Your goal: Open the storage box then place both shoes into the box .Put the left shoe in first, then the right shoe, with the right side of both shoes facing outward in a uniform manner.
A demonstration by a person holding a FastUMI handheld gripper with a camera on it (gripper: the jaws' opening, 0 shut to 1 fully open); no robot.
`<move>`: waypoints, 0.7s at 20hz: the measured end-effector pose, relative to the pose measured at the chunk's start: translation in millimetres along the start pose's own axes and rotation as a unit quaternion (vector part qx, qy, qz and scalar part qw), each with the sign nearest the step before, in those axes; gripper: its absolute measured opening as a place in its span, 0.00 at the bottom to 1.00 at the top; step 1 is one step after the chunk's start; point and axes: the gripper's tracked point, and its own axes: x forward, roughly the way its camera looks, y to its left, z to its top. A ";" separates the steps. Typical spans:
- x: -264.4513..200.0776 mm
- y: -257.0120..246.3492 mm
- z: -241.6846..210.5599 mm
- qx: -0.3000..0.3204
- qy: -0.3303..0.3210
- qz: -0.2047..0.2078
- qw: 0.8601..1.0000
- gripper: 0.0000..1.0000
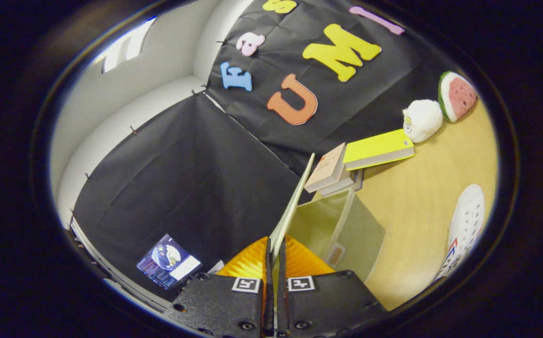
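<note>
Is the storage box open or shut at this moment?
Open. The gripper is shut on the lid, lifted edge-on clear of the storage box, whose translucent inside looks empty. A white shoe lies on the table beside it.

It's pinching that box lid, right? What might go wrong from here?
Three things, I'd guess. The fingers grip the lid only by its thin edge, so it might slip free and drop shut. The storage box looks light, so swinging the lid further could tip or drag it. The stacked books sit right behind the box; a shove might knock them. The white shoe lies well aside, so it seems safe.
</note>
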 end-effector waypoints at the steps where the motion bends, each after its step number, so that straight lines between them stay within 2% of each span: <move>1: 3.0 9.7 7.0 -0.008 -0.001 -0.001 1.000 0.07; 4: 18.4 35.3 16.1 -0.044 0.007 -0.024 0.999 0.07; 7: 39.6 77.7 26.8 -0.082 0.011 -0.023 0.996 0.08; 14: 125.9 158.0 18.5 -0.178 0.056 -0.033 0.982 0.25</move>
